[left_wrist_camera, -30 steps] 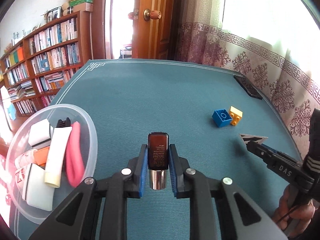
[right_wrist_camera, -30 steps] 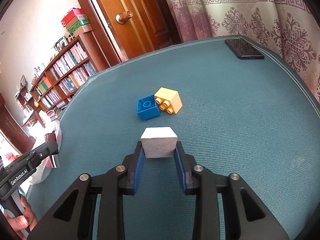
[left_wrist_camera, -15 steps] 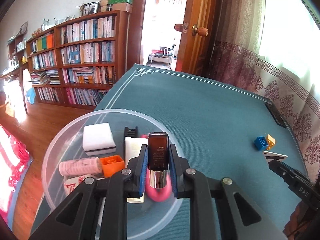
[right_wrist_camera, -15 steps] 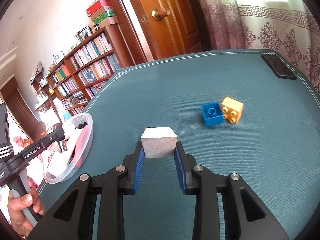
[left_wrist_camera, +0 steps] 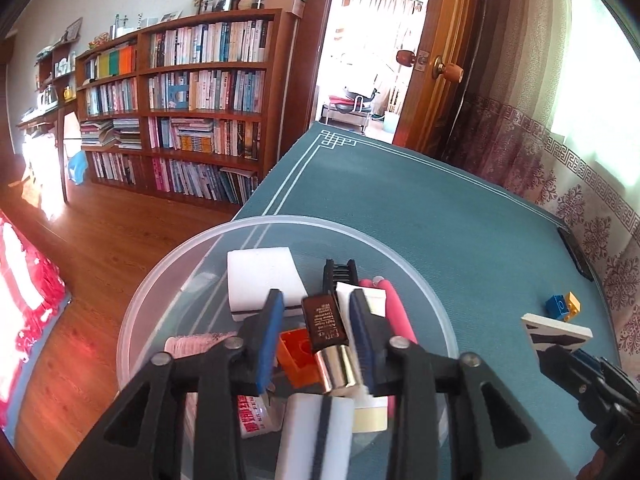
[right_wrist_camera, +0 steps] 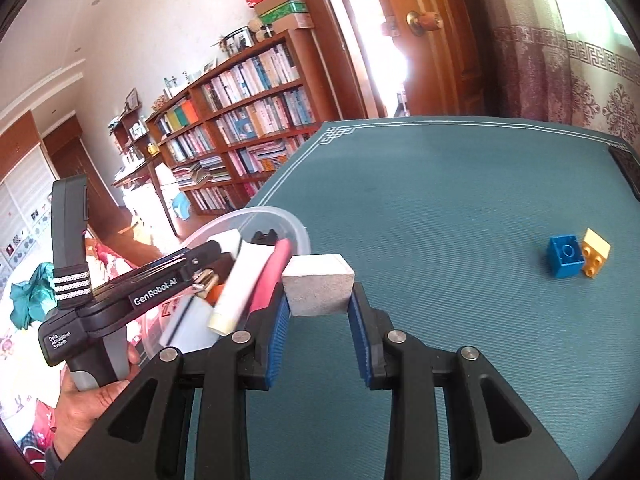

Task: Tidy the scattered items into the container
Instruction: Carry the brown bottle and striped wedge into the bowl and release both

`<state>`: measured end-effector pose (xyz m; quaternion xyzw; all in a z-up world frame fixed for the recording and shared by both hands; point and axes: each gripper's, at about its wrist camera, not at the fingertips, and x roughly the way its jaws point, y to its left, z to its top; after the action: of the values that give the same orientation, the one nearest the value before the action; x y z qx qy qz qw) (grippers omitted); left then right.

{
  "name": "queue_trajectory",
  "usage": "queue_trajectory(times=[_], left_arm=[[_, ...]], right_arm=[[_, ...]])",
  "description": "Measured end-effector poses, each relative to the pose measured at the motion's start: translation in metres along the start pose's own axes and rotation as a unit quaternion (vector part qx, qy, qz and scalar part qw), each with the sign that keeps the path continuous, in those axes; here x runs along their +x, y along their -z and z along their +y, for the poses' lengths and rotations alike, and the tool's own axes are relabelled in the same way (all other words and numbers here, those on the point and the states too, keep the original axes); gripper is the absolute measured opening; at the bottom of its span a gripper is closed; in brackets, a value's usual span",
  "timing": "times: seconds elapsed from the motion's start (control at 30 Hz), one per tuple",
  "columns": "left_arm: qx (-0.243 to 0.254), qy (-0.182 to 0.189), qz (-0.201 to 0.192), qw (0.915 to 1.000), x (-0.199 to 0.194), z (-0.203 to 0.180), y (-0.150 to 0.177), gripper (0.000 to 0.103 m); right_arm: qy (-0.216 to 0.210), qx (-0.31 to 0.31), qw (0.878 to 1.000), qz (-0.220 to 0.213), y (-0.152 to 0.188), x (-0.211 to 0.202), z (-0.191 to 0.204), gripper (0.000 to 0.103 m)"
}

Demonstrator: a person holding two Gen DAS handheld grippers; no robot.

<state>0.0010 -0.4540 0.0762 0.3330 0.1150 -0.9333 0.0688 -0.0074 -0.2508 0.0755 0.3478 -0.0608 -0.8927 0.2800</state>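
Left gripper (left_wrist_camera: 316, 330) now spread wide over the clear container (left_wrist_camera: 430, 300); brown bottle (left_wrist_camera: 326, 338) released, dropping among items inside. Previously clenched. Right gripper (right_wrist_camera: 318, 308) clamped on grey block (right_wrist_camera: 318, 290), just beside container. Blue brick (right_wrist_camera: 564, 256), yellow brick (right_wrist_camera: 596, 258) outstanding, well apart from container on surface (right_wrist_camera: 440, 200).

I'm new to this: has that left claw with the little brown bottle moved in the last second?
Yes. The left gripper swung leftward from the bare tablecloth to above the clear bowl, its jaws now open around the brown bottle.
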Motion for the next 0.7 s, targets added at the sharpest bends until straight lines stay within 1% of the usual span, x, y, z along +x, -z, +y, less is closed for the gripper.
queue_trajectory(times=[0.03, 0.1, 0.2, 0.33, 0.57, 0.7], left_arm=[[-0.003, -0.003, -0.004, 1.0000, -0.002, 0.002, 0.001, 0.073], [-0.004, -0.008, -0.014, 0.9999, -0.007, 0.006, 0.002, 0.079], [-0.004, -0.015, -0.017, 0.9997, -0.011, 0.013, 0.004, 0.080], [-0.019, -0.019, -0.012, 0.9996, -0.014, 0.025, 0.007, 0.081], [-0.026, -0.037, -0.016, 0.9988, -0.021, 0.038, 0.012, 0.083], [-0.024, -0.040, -0.015, 0.9988, -0.023, 0.042, 0.015, 0.087]], right_arm=[[-0.005, -0.006, 1.000, 0.002, 0.000, 0.003, 0.006, 0.032], [-0.012, -0.018, 1.000, 0.005, 0.001, 0.009, 0.018, 0.032], [-0.019, -0.033, 0.999, 0.011, 0.003, 0.017, 0.032, 0.033], [-0.022, -0.048, 0.998, 0.018, 0.006, 0.026, 0.045, 0.033], [-0.009, -0.072, 0.997, 0.035, 0.011, 0.049, 0.059, 0.033], [-0.004, -0.076, 0.996, 0.044, 0.012, 0.062, 0.064, 0.033]])
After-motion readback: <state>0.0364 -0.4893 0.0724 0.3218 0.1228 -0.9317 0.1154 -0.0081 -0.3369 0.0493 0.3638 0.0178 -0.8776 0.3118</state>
